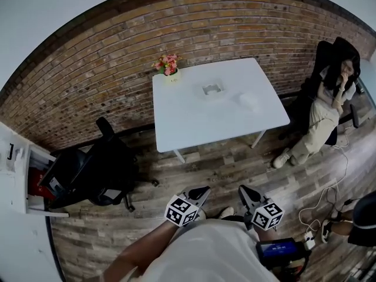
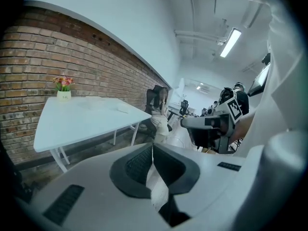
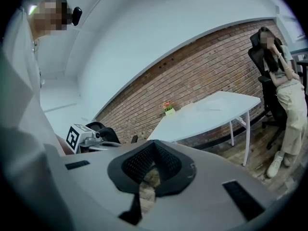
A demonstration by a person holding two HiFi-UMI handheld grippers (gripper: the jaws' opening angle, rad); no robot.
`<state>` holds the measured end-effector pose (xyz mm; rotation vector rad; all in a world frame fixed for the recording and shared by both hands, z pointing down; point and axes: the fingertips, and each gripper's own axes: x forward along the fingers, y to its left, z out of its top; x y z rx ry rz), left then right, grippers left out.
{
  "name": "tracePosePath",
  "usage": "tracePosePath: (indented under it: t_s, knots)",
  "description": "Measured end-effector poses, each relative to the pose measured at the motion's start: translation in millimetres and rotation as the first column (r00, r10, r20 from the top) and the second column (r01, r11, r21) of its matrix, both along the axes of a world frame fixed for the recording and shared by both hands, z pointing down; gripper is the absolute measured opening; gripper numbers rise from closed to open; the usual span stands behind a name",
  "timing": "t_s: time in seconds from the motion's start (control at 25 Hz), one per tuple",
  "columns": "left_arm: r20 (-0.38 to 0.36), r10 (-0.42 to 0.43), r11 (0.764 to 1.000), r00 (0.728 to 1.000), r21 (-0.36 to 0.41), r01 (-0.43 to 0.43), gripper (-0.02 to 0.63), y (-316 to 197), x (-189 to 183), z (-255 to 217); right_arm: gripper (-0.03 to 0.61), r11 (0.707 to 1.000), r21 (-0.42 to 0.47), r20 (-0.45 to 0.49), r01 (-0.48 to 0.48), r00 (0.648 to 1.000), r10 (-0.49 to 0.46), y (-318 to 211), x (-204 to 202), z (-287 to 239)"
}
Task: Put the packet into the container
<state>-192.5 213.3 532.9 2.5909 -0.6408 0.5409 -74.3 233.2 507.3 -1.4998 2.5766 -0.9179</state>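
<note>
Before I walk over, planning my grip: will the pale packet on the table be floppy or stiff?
Probably floppy: the packet lies flat with soft, uneven edges on the table. Likely light, since it looks thin. Its slipperiness cannot be judged.

Brick wall (image 1: 88, 63), white table (image 1: 200, 122), wood floor (image 1: 235, 169)

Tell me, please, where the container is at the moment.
In the head view, the container sits near the middle of the white table, between the flower pot at the far-left corner and the packet on its right.
</note>
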Motion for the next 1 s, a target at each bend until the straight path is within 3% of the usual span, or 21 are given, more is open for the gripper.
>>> tracePosePath:
  t_s: [0.48, 1.0]
  knots:
    - [0.068, -0.008, 1.0, 0.998, 0.01, 0.007, 0.017, -21, 61, -5, 0.008, 0.999, -0.017, 0.026, 0.03, 0.999, -0.03, -22, 57, 18]
    - [0.081, -0.004, 1.0, 0.997, -0.002, 0.005, 0.017, -49, 82, -4, 0.008, 0.999, -0.039, 0.028, -0.006, 1.0, 0.007, -46, 86, 23]
